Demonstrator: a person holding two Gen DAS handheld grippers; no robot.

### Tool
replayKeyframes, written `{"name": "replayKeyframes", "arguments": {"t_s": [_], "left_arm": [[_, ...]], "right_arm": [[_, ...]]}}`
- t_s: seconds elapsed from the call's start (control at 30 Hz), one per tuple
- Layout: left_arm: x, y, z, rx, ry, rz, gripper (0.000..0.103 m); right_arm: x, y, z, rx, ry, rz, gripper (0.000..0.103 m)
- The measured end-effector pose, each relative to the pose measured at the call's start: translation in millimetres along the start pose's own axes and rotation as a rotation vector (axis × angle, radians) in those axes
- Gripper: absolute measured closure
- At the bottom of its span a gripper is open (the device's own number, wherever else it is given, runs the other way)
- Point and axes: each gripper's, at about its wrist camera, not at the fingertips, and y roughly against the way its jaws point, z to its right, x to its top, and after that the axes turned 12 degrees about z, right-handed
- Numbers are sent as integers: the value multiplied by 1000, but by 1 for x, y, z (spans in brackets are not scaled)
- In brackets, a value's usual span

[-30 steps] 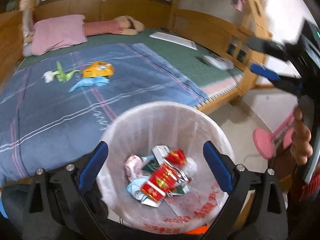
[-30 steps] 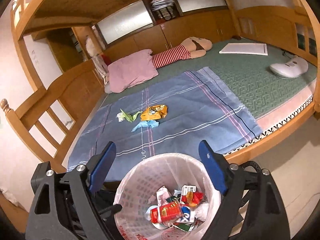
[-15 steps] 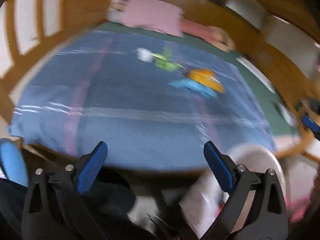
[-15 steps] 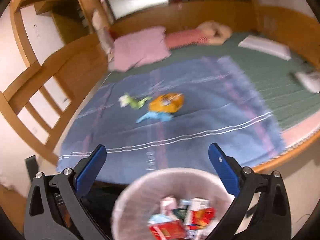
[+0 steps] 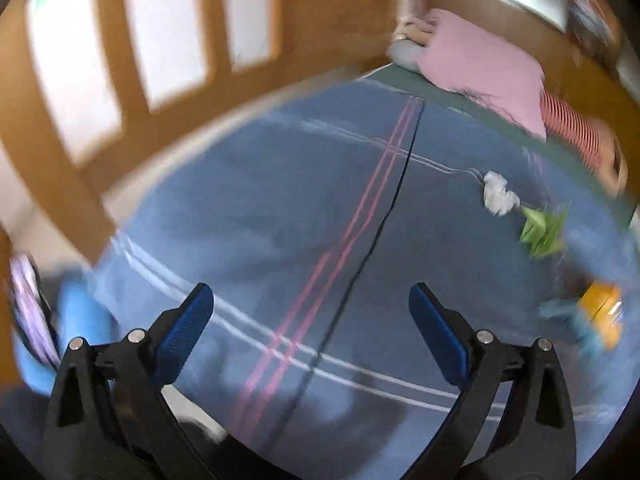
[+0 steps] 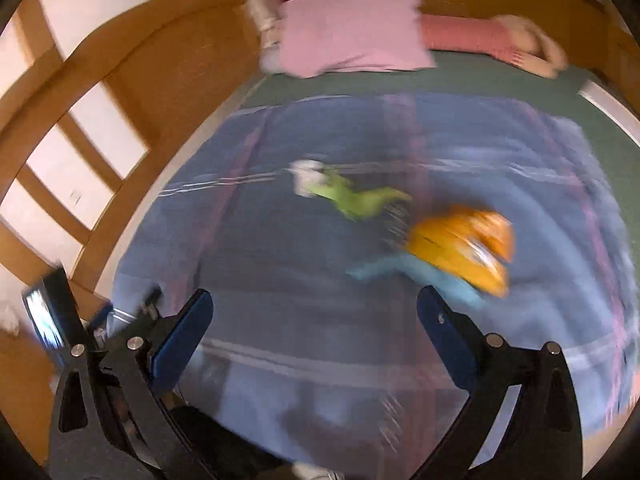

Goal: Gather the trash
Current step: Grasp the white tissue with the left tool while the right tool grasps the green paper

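Four scraps lie on the blue blanket [image 6: 280, 280]: white tissue [image 6: 306, 178], green paper [image 6: 356, 200], orange wrapper [image 6: 460, 248] and blue wrapper [image 6: 404, 270], center-right in the right view, all blurred. Right gripper [image 6: 314, 308] and left gripper [image 5: 310, 304] both gape, empty. Pink pillow [image 5: 486, 64] sits at upper right, wooden railing [image 5: 112, 40] at upper left.
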Motion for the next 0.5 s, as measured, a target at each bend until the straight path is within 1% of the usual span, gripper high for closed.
{"name": "replayKeyframes", "arguments": {"t_s": [0.03,0.07,0.13,0.17,0.2,0.23,0.3,0.33,0.4,0.47,0.5], "left_arm": [[0,1,-8,-6,65,-1,5],[1,2,-12,-10,104,3,5],[3,1,-15,-15,120,15,5],[4,0,-15,-10,124,17,5],[5,-3,-15,-12,134,13,5],[5,-4,-15,-19,142,4,5],[5,-10,-15,-32,164,-21,5],[4,-11,-17,-36,178,-29,5],[6,-15,-21,-32,214,-42,5],[6,-17,-23,-29,238,-50,5],[5,-18,-25,-30,243,-56,5]], "right_arm": [[16,-29,-11,7,32,6,4],[23,-44,-16,1,50,5,5],[43,-96,-26,-74,100,-21,17],[47,-113,-26,-94,96,-36,20],[52,-142,-23,-118,81,-68,25],[53,-166,-20,-139,58,-97,30],[51,-202,-14,-170,36,-137,36],[53,-214,-14,-184,40,-147,39],[45,-245,-11,-257,89,-175,44],[39,-264,-9,-289,113,-191,52],[35,-269,-7,-277,116,-194,60]]}}
